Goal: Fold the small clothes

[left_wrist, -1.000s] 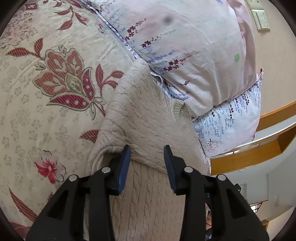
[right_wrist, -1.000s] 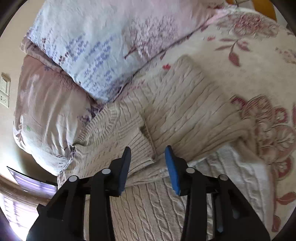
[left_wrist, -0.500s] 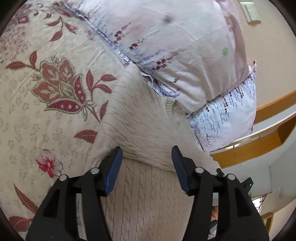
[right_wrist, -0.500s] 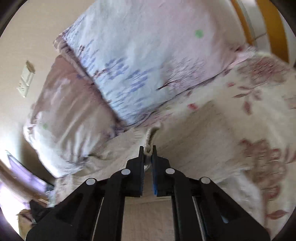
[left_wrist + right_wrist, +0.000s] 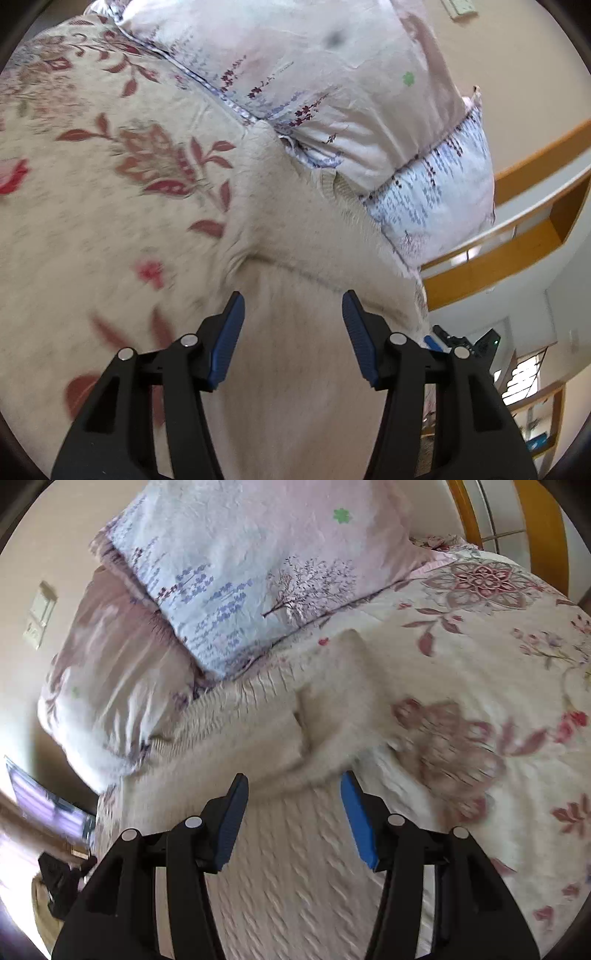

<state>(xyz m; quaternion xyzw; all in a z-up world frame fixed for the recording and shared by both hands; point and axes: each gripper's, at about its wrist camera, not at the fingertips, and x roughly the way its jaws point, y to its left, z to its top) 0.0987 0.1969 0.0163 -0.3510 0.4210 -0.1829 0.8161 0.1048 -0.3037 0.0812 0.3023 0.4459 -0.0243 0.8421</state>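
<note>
Sweater (image 5: 303,229) and pillows (image 5: 332,74) on bed (image 5: 92,184)

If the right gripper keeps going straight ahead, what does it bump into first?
Probably the cream sweater: its folded edge lies just ahead of the open right gripper. Depth is hard to judge.

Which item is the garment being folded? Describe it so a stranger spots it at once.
Start from the bed with the cream floral bedspread, then go to the two stacked pillows at its head. Lying against them is the cream cable-knit sweater, right in front of the open right hand-held gripper. Unlike its printed neighbours, it is plain, unpatterned ribbed knit.
</note>
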